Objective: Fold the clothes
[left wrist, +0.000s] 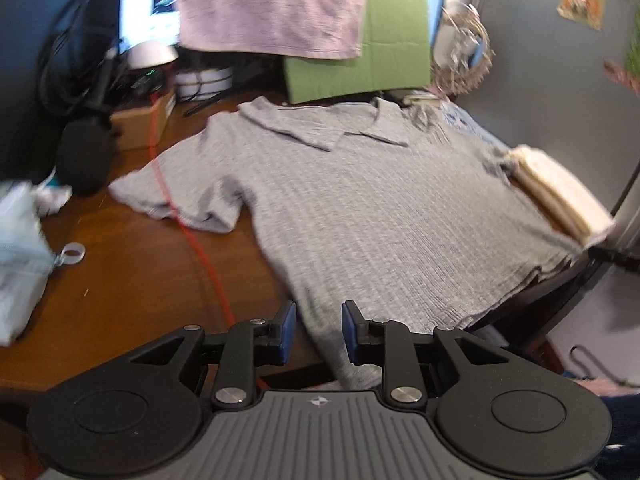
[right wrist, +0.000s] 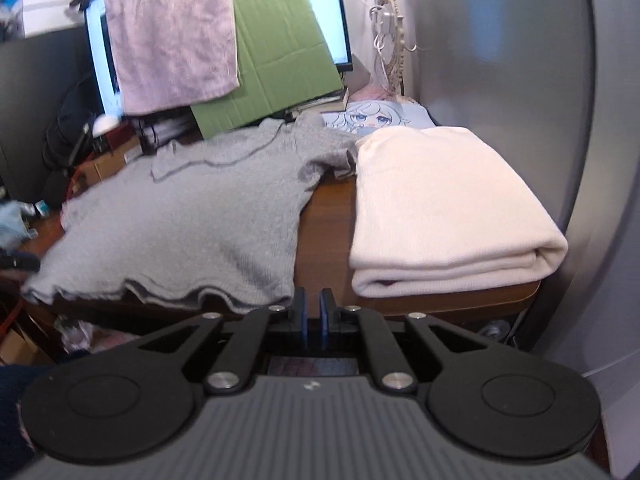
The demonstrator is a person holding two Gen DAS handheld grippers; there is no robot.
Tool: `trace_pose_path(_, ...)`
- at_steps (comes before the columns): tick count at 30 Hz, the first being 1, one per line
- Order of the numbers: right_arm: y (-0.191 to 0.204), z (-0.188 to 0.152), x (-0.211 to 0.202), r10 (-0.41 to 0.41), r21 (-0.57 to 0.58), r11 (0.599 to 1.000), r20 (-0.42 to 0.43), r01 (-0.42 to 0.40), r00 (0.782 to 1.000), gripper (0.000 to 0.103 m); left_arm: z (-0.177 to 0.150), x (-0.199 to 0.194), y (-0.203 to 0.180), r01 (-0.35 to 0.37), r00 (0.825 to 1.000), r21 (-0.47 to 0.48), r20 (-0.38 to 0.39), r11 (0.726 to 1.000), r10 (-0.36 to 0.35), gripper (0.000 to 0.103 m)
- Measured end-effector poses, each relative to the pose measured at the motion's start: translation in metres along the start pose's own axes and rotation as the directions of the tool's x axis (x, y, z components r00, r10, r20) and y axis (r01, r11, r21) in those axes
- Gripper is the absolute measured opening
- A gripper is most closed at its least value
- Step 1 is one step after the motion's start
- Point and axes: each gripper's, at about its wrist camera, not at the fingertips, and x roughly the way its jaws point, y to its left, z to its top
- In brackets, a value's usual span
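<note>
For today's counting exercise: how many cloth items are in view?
3. A grey shirt lies spread on the desk, a folded cream cloth sits to its right, and a pink towel hangs behind. More may be hidden.

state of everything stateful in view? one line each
grey polo shirt: spread flat on the desk, unfolded, hem at the near edge
cream garment: folded, lying to the right of the shirt
pink cloth: draped over the monitor
monitor: on, screen lit
left hand-held gripper: open, over the shirt's hem, holding nothing
right hand-held gripper: nearly shut, a thin gap, holding nothing
</note>
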Motion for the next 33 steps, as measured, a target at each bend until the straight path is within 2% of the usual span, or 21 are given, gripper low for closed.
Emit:
trace_pose_path(3, -0.001, 0.003, -0.003, 0.043, 0.026, 0.999, 0.024, -0.044, 0.999, 0.011, -0.003, -0.003, 0.017, 0.135, 0.990, -0.133, -0.026, 0.982, -0.139, 0.025)
trace_pose_path(6, 0.004, 0.005, 0.001, 0.065, 0.025, 0.998, 0.033, -0.066, 0.997, 0.011, -0.007, 0.002, 0.026, 0.206, 0.975, -0.230, -0.038, 0.951, -0.221, 0.025)
trace_pose_path(13, 0.013, 0.006, 0.006, 0.110, 0.025, 0.994, 0.044, -0.111, 0.993, 0.012, -0.027, 0.017, 0.038, 0.234, 0.956, -0.351, -0.089, 0.907, -0.281, 0.025)
trace_pose_path(15, 0.013, 0.005, 0.007, 0.119, 0.032, 0.992, 0.044, -0.121, 0.992, 0.012, -0.033, 0.022, 0.047, 0.273, 0.943, -0.412, -0.063, 0.869, -0.326, 0.025)
trace_pose_path(16, 0.013, 0.005, 0.008, 0.125, 0.037, 0.991, 0.044, -0.126, 0.991, 0.012, -0.036, 0.025, 0.052, 0.304, 0.932, -0.450, -0.040, 0.840, -0.359, 0.025)
trace_pose_path(18, 0.010, 0.004, 0.008, 0.131, 0.052, 0.990, 0.044, -0.133, 0.990, 0.012, -0.038, 0.027, 0.059, 0.373, 0.906, -0.494, 0.009, 0.786, -0.424, 0.025)
trace_pose_path(20, 0.008, 0.003, 0.008, 0.138, 0.067, 0.988, 0.044, -0.140, 0.989, 0.013, -0.039, 0.029, 0.064, 0.434, 0.875, -0.519, 0.051, 0.736, -0.481, 0.034)
trace_pose_path(21, 0.006, 0.003, 0.009, 0.141, 0.074, 0.987, 0.045, -0.144, 0.989, 0.014, -0.039, 0.030, 0.065, 0.452, 0.866, -0.526, 0.064, 0.721, -0.496, 0.038)
trace_pose_path(23, 0.004, 0.002, 0.009, 0.147, 0.089, 0.985, 0.045, -0.151, 0.988, 0.020, -0.040, 0.036, 0.066, 0.470, 0.851, -0.544, 0.073, 0.695, -0.520, 0.038)
trace_pose_path(25, -0.001, 0.001, 0.009, 0.158, 0.115, 0.980, 0.049, -0.163, 0.986, 0.020, -0.043, 0.041, 0.067, 0.486, 0.837, -0.567, 0.083, 0.665, -0.540, 0.036)
trace_pose_path(26, -0.005, 0.001, 0.008, 0.166, 0.137, 0.976, 0.054, -0.172, 0.985, 0.020, -0.045, 0.042, 0.068, 0.482, 0.839, -0.573, 0.086, 0.663, -0.537, 0.032)
trace_pose_path(27, -0.009, 0.001, 0.008, 0.174, 0.160, 0.970, 0.058, -0.181, 0.983, 0.021, -0.047, 0.041, 0.069, 0.473, 0.846, -0.575, 0.085, 0.667, -0.527, 0.013)
trace_pose_path(28, -0.014, 0.000, 0.008, 0.184, 0.193, 0.962, 0.060, -0.192, 0.981, 0.021, -0.048, 0.040, 0.069, 0.462, 0.855, -0.575, 0.088, 0.675, -0.511, 0.005)
trace_pose_path(31, -0.028, -0.002, 0.010, 0.199, 0.290, 0.934, 0.055, -0.206, 0.978, 0.026, -0.052, 0.031, 0.071, 0.446, 0.877, -0.570, 0.122, 0.690, -0.466, 0.004)
trace_pose_path(33, -0.031, -0.002, 0.013, 0.185, 0.305, 0.934, 0.037, -0.187, 0.982, 0.029, -0.052, 0.025, 0.074, 0.428, 0.890, -0.564, 0.126, 0.706, -0.438, 0.004)
